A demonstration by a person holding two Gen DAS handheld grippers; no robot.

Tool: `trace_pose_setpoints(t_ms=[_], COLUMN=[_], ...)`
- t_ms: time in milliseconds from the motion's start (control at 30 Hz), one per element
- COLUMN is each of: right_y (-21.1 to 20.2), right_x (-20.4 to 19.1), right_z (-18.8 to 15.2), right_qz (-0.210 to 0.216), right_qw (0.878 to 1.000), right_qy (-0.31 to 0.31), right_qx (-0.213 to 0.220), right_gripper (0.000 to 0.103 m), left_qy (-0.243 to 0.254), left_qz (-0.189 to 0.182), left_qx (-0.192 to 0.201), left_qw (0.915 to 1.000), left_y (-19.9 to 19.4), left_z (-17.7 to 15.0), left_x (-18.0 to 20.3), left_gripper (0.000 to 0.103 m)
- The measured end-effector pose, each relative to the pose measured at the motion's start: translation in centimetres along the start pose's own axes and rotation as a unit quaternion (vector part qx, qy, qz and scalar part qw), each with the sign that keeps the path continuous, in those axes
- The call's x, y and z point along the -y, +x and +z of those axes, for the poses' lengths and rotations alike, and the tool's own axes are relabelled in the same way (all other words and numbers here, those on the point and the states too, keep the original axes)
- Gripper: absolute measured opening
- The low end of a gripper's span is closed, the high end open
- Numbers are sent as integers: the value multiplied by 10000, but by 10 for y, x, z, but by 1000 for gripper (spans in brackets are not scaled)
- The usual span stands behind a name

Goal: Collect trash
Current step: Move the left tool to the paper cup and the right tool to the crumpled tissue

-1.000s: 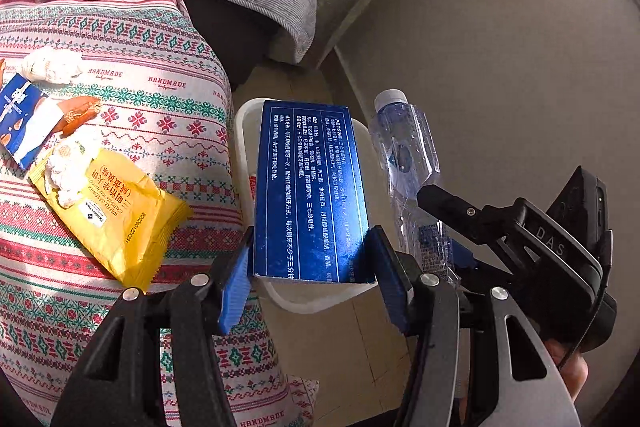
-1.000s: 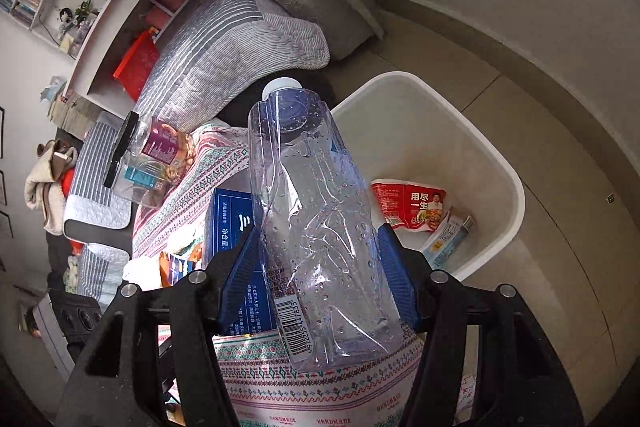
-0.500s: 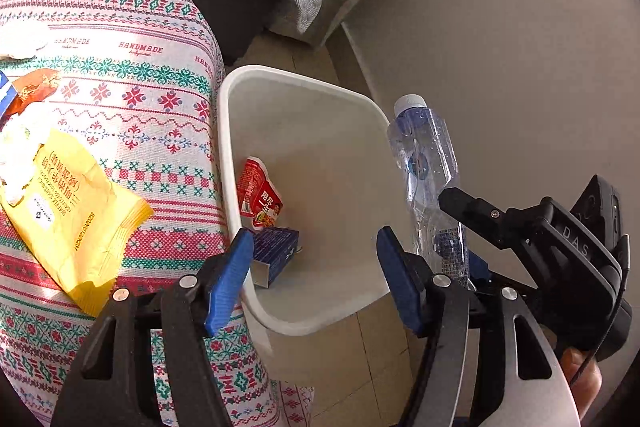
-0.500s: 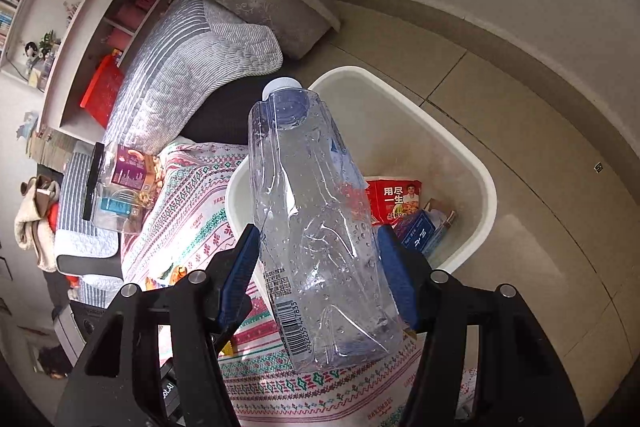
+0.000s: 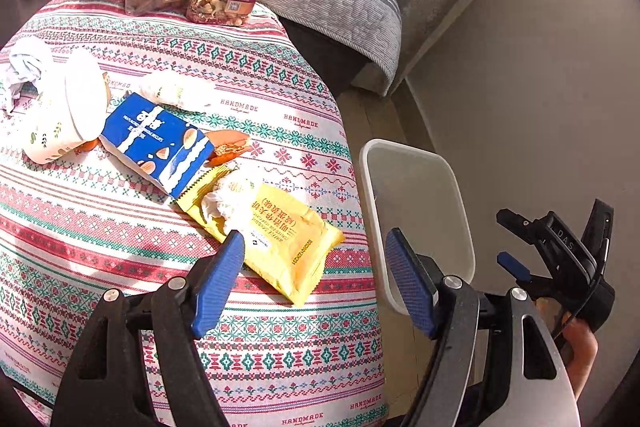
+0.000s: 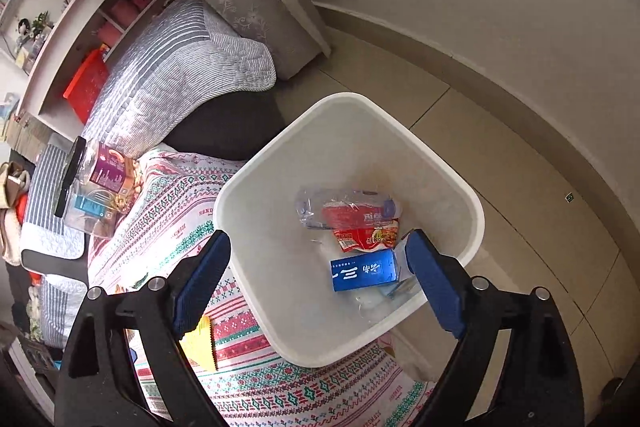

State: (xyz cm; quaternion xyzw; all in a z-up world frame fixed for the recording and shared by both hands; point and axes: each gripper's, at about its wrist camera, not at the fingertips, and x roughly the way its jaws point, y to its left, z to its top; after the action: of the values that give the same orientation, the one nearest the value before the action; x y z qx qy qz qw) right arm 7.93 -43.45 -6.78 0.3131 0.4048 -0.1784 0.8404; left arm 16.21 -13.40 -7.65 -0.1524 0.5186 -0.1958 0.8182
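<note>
Bottle [image 6: 340, 207] (clear, crumpled) lies in white bin [image 6: 460, 187]; both tools [image 5: 316, 279] [image 6: 316, 283] spread, empty.

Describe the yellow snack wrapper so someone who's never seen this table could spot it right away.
On the patterned tablecloth, look at the edge nearest the white bin. The yellow wrapper lies flat there, beside the blue biscuit box: the only yellow thing, with crumpled tissue on it.

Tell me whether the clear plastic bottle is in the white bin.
In. The clear plastic bottle lies on its side inside the white bin, on the red wrapper.
</note>
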Motion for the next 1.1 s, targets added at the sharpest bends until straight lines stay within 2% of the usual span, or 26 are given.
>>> trace_pose_setpoints(t_ms=[233, 433, 667, 767, 867, 967, 1033, 1100], right_y=[-5, 0, 21, 31, 34, 42, 48, 53], right_x=[-43, -86, -131, -159, -181, -191, -197, -202], right_z=[-14, -30, -56, -78, -95, -102, -106, -110], right_qz=[131, 191, 324, 323, 255, 188, 123, 92], right_qw=[9980, 9914, 9807, 9663, 9512, 9447, 9409, 9348], right_qy=[-608, -1293, -1917, -2513, -3051, -3243, -3344, -3509], right_qx=[117, 109, -228, -454, -382, -455, -515, -545], right_gripper=[86, 86, 86, 86, 86, 86, 86, 86], left_qy=[-261, -231, -434, -723, -888, -725, -562, -418], left_qz=[458, 1077, 1557, 1455, 1212, 1198, 1109, 1081], left_qx=[166, 232, 302, 223, 45, 71, 104, 115], left_qw=[9985, 9936, 9864, 9865, 9886, 9901, 9922, 9932], left_y=[-49, -86, -103, -97, -84, -75, -70, -63], left_z=[20, 45, 63, 63, 60, 62, 65, 66], left_x=[-55, -93, -153, -176, -186, -180, -171, -162], left_gripper=[71, 72, 72, 72, 72, 73, 79, 81])
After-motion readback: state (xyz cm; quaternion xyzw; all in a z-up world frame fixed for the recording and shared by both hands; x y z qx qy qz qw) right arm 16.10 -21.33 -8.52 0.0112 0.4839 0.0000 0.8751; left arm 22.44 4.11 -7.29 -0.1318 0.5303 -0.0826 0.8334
